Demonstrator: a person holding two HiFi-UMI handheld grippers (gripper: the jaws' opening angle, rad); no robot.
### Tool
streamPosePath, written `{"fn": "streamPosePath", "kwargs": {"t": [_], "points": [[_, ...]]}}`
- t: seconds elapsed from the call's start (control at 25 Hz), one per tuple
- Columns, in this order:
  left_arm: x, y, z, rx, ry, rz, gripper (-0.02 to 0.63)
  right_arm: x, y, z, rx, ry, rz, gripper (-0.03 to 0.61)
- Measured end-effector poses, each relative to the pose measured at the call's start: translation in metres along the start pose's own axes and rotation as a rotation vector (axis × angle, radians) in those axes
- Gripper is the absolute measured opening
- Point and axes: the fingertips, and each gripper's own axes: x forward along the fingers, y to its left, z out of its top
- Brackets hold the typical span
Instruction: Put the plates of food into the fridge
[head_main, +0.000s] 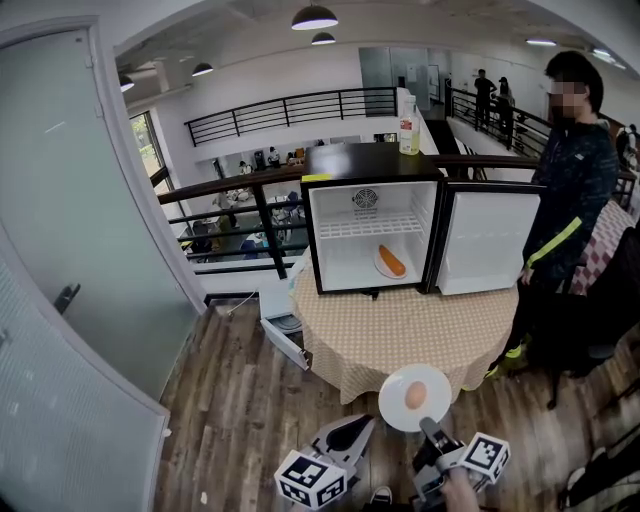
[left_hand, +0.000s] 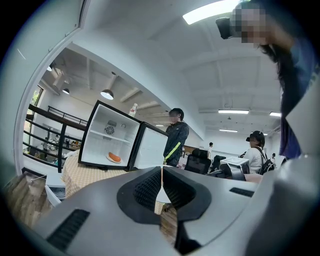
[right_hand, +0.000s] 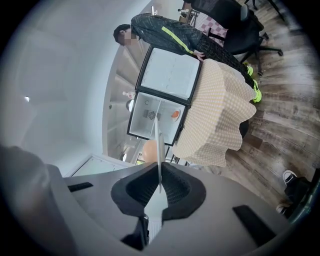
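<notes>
**White round plate (head_main: 396, 410) of food, carried toward the fridge**

The white round plate bears one pale orange, egg-shaped piece of food (head_main: 416, 396). It hangs roughly level in the air, short of the round table with the beige checked cloth (head_main: 400, 330).

- **Right gripper (head_main: 428, 428):** the jaws pinch the plate's near rim. The right gripper view shows that rim edge-on between the ribbed pads.
- **Left gripper (head_main: 362, 425):** the jaws are pressed together on nothing, and it is held low, just beside the right gripper.
- **Small black fridge with a white interior (head_main: 335, 215):** it stands on the table ahead, with its door (head_main: 490, 240) swung open to the right.
- **Second plate with an orange elongated food (head_main: 392, 261):** it lies toward the right of the fridge floor.
- **Person in a dark jacket (head_main: 575, 170):** stands at the door.

Judgement: a grip on one edge lets the plate sag and the rounded food roll, so the carry should be slow and level. The plate should enter the opening squarely and go down on the free left of the floor or on the wire shelf (head_main: 375, 226), clear of the second plate. The jaws should part only once it rests.
</notes>
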Motion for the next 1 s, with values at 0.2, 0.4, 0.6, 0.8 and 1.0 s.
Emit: {"fn": "streamPosePath", "kwargs": {"t": [0.2, 0.4, 0.6, 0.8, 1.0], "points": [[0.026, 0.003, 0.002, 0.005, -0.005, 0.020, 0.018, 0.011, -0.010, 0.020, -0.011, 0.031, -0.006, 0.027], [0.042, 0.004, 0.003, 0.006, -0.039, 0.029, 0.017, 0.024, -0.016, 0.033, -0.025, 0.073, -0.018, 0.028], [0.056, 0.006, 0.006, 0.022, -0.028, 0.035, 0.017, 0.033, -0.017, 0.041, -0.010, 0.092, -0.008, 0.027], [0.061, 0.016, 0.000, 0.008, -0.010, 0.046, 0.017, 0.049, -0.017, 0.048, 0.010, 0.104, 0.006, 0.028], [0.084, 0.037, -0.002, 0.007, 0.009, 0.035, 0.018, 0.069, -0.026, 0.058, 0.026, 0.108, -0.013, 0.027]]}}
